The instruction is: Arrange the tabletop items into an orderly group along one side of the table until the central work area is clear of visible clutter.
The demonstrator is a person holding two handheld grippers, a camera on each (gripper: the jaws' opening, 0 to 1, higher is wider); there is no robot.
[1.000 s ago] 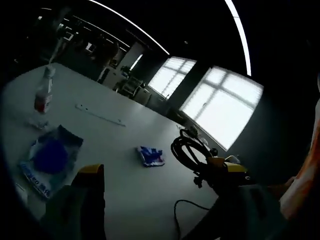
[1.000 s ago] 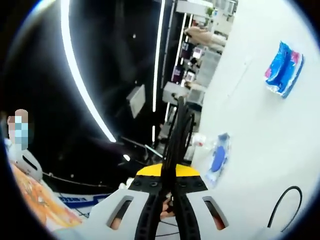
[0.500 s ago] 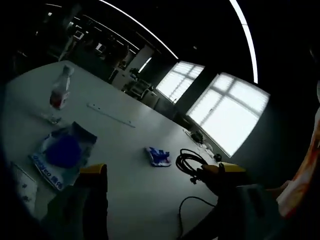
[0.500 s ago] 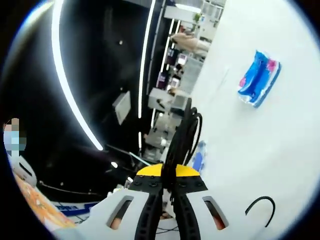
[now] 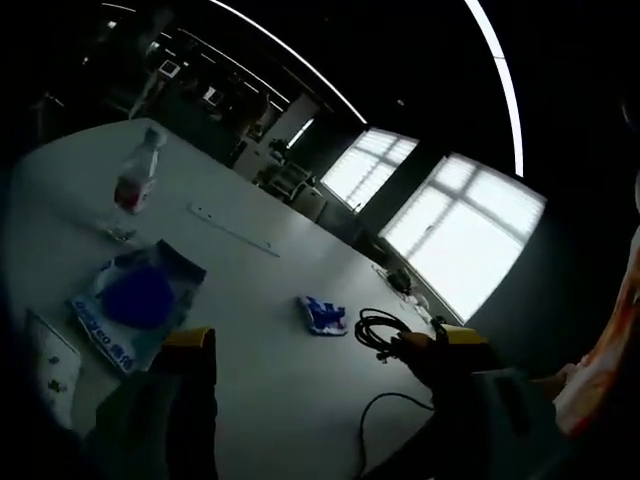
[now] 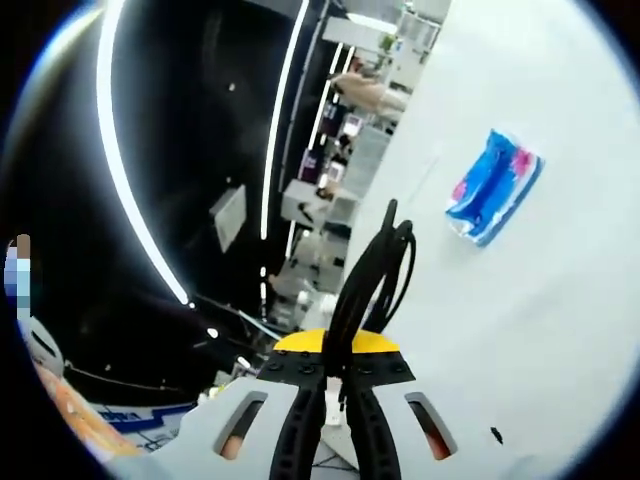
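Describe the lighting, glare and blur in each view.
Left gripper view: dim and underexposed; the windows glare white, the table looks grey, and the near jaws are soft. Right gripper view: the table is blown out to white, the ceiling light strips curve with fisheye distortion, and the black cable stays sharp.

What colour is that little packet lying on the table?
The small packet is blue with pink and white patches, clearest in the right gripper view.

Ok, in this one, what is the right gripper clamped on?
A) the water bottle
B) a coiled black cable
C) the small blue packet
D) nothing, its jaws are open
B: in the right gripper view the right gripper has its jaws shut on the coiled black cable, while the small blue packet lies apart on the white table.
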